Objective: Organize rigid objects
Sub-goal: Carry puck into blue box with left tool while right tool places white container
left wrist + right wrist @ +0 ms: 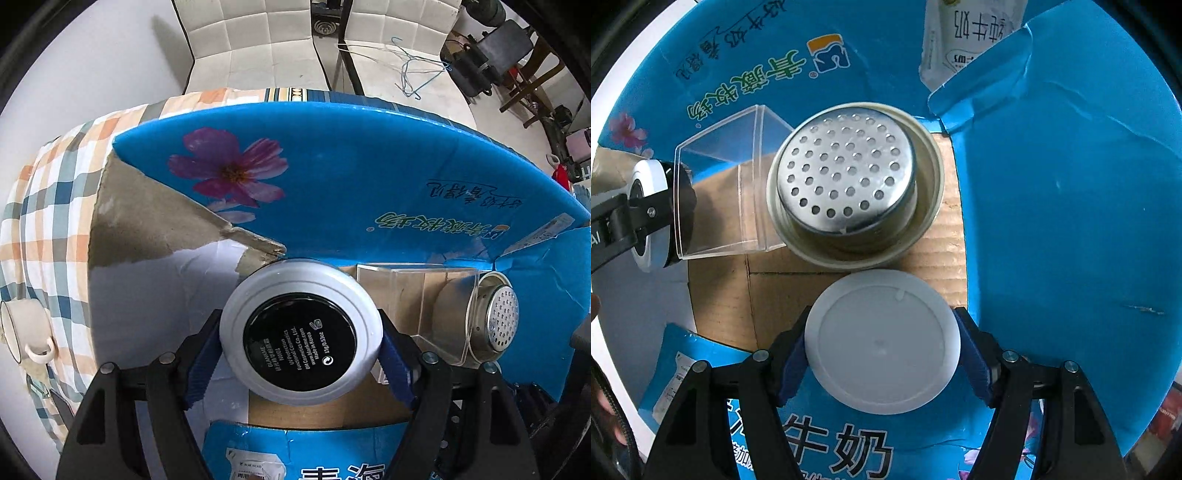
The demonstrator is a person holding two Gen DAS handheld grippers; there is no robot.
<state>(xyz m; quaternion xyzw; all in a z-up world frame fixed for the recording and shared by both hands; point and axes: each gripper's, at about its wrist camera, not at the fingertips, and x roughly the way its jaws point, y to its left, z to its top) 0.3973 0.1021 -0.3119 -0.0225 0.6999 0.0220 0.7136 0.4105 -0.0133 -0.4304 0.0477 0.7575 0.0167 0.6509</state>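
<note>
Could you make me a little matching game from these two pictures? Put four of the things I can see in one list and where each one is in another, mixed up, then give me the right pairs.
Things:
1. round white compact with a black labelled base
2. plain white round plastic lid
3. perforated round steel strainer
4. cream ceramic mug

Places:
A. on the checked cloth, outside the blue cardboard box
B. lying inside the box, beside the clear plastic box
C. between the left gripper's fingers
D. between the right gripper's fingers

Pairs: 1-C, 2-D, 3-B, 4-A
</note>
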